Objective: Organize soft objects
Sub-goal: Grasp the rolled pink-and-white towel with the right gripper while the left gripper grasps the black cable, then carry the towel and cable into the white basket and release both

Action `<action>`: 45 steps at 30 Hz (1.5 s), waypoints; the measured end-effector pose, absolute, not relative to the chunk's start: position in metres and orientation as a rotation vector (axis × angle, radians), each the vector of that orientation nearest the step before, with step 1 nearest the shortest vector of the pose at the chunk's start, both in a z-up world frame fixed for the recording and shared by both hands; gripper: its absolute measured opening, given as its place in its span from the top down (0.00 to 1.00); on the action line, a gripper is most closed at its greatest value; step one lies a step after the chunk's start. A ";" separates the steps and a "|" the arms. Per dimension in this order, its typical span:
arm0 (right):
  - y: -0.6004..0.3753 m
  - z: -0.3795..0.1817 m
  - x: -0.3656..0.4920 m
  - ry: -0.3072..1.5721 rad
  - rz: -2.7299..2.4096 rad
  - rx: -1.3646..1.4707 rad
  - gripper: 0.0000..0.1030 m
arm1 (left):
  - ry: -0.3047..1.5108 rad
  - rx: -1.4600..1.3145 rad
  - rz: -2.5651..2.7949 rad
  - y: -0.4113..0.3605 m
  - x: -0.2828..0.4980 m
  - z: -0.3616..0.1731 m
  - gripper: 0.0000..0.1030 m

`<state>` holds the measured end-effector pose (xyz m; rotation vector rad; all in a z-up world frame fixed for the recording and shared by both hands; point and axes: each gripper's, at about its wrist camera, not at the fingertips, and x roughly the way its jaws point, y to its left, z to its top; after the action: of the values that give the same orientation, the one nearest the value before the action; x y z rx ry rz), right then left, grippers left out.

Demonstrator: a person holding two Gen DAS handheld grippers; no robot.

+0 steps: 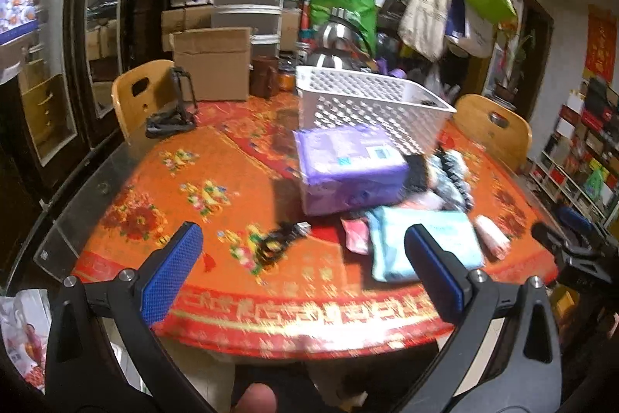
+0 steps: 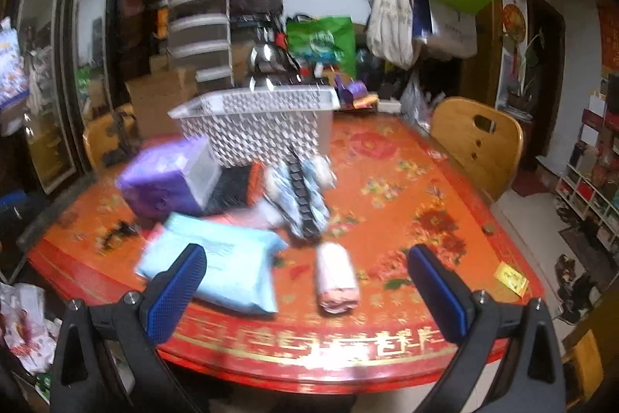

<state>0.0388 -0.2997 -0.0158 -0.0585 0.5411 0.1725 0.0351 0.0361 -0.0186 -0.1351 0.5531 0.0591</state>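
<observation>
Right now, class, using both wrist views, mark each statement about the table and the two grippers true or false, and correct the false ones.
1. The left gripper is shut on the purple pack. False: it is open and holds nothing.
2. The white basket stands behind the purple pack. True.
3. The pink roll lies inside the basket. False: it lies on the table.
4. The right gripper is open. True.
5. The light blue pack lies on the table. True.

On the worktop [image 2: 406, 204]: one white perforated basket [image 2: 255, 126], one purple pack [image 2: 166, 177], one light-blue pack [image 2: 220, 266], one pink roll [image 2: 336, 277]. Two wooden chairs [image 1: 491, 130], one each side of the frame.
</observation>
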 end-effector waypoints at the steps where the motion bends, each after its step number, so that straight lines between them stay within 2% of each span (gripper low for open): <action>1: -0.303 -0.023 0.045 0.568 0.182 -0.050 0.00 | 0.560 -0.143 0.058 0.041 0.042 -0.024 0.00; 4: -0.320 -0.049 0.063 0.604 0.135 -0.025 0.00 | 0.685 -0.137 0.065 0.055 0.082 -0.060 0.00; 8: -0.344 -0.076 0.080 0.666 0.139 0.050 0.00 | 0.752 -0.167 0.042 0.071 0.108 -0.095 0.00; 15: -0.342 -0.104 0.084 0.669 0.140 -0.013 0.06 | 0.782 -0.124 0.022 0.071 0.133 -0.130 0.00; 22: -0.330 -0.110 0.090 0.622 0.172 -0.069 0.07 | 0.775 -0.058 0.028 0.060 0.149 -0.146 0.07; 26: -0.328 -0.111 0.096 0.612 0.185 -0.072 0.08 | 0.761 -0.043 0.013 0.056 0.149 -0.145 0.13; 27: -0.328 -0.111 0.097 0.613 0.186 -0.073 0.09 | 0.760 -0.042 0.013 0.056 0.148 -0.145 0.17; 28: -0.327 -0.110 0.098 0.613 0.188 -0.074 0.15 | 0.755 -0.042 0.014 0.056 0.149 -0.145 0.23; 29: -0.327 -0.109 0.099 0.612 0.187 -0.073 0.24 | 0.752 -0.041 0.012 0.055 0.149 -0.144 0.28; 30: -0.327 -0.107 0.100 0.612 0.187 -0.073 0.31 | 0.751 -0.042 0.009 0.055 0.148 -0.143 0.37; 31: -0.326 -0.107 0.100 0.611 0.189 -0.074 0.43 | 0.748 -0.042 0.008 0.053 0.145 -0.141 0.46; 32: -0.325 -0.106 0.101 0.612 0.191 -0.075 0.50 | 0.747 -0.041 0.002 0.051 0.143 -0.140 0.49; 36: -0.323 -0.105 0.102 0.615 0.199 -0.081 0.56 | 0.739 -0.034 -0.020 0.047 0.137 -0.137 0.69; 37: -0.322 -0.104 0.102 0.616 0.203 -0.082 0.64 | 0.736 -0.036 -0.022 0.047 0.137 -0.136 0.79; 38: -0.321 -0.104 0.102 0.619 0.215 -0.082 0.69 | 0.732 -0.037 -0.027 0.047 0.136 -0.136 0.79; 42: -0.319 -0.103 0.100 0.621 0.236 -0.077 0.69 | 0.722 -0.046 -0.033 0.051 0.132 -0.135 0.81; 43: -0.320 -0.102 0.101 0.626 0.243 -0.067 0.69 | 0.713 -0.053 -0.031 0.053 0.130 -0.132 0.92; 45: -0.320 -0.099 0.101 0.619 0.239 -0.065 0.69 | 0.701 -0.071 -0.040 0.057 0.127 -0.129 0.94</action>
<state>0.1012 -0.3203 -0.0993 -0.0650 0.6186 0.2390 0.1271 0.0573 -0.1287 -0.0706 0.7013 -0.0401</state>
